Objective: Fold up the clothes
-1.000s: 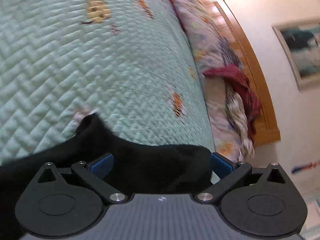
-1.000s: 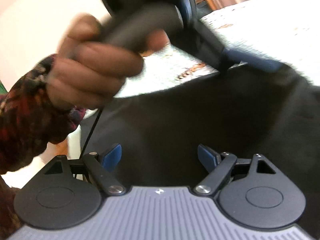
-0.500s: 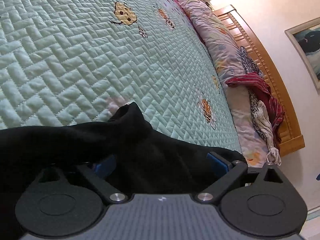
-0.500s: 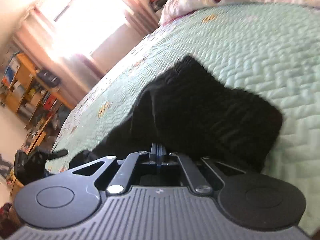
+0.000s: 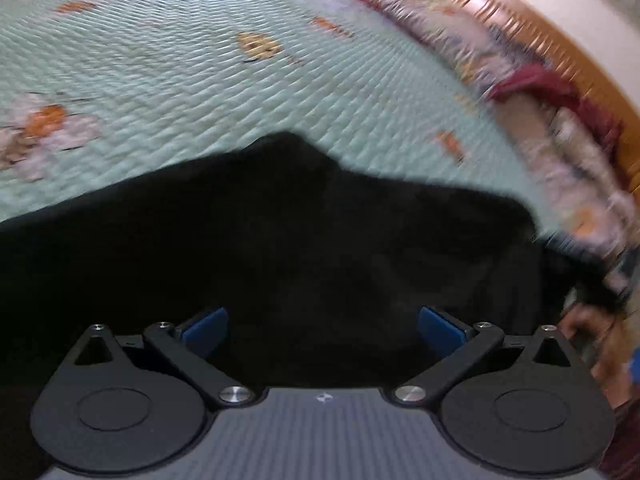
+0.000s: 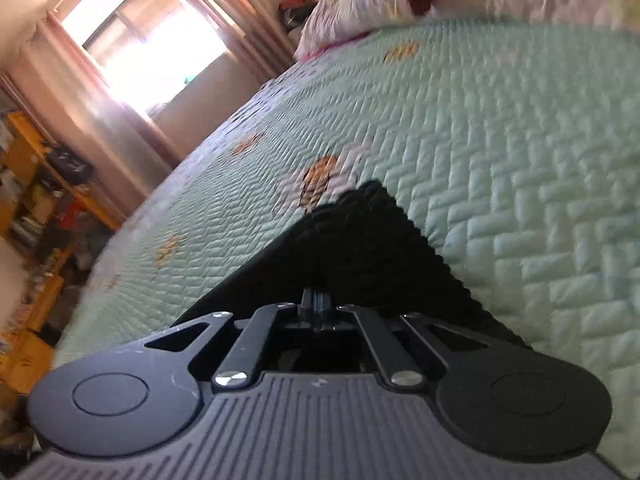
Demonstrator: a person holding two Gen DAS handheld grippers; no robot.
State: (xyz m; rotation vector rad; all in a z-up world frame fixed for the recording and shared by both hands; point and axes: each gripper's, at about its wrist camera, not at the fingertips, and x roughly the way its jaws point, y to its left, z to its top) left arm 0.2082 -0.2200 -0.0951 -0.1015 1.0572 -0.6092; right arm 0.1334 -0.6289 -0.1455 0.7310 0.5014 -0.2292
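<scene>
- Covering most of both views: a bed with a pale green quilt [image 5: 192,92], flat and bare across the middle and far side.
- Pillows [image 5: 448,36] and a heap of red and white clothes [image 5: 560,112] line the headboard side; a window [image 6: 144,44] and cluttered shelves [image 6: 36,184] sit past the opposite edge.
- Black garment [image 5: 280,240] lies on the near part of the quilt, partly bunched, its far edge humped up rather than flat.
- Change over the last second: a second ago the right gripper [image 6: 316,304] was spread over the cloth; now its jaws are pressed together, pinching a ribbed edge or corner of the garment [image 6: 372,248]. Which part of the garment that is, cannot tell.
- Left gripper [image 5: 322,322] is spread wide above the black cloth, holding nothing. Its jaws dipped slightly and have just been opening again; cloth lies below them, not clamped.
- Left view has swung compared with half a second back and is motion-blurred; more of the garment fills it now.
- Reading: one corner is secured, the second grab is pending. The fold itself looks not yet started.
- A hand [image 5: 600,344] shows at the right rim of the left view, close to the left gripper; likely the one carrying the right tool.
- Room: plenty of open quilt beyond the garment for a spread or a fold-over. Tight only towards the pillow side and the near bed edge.
</scene>
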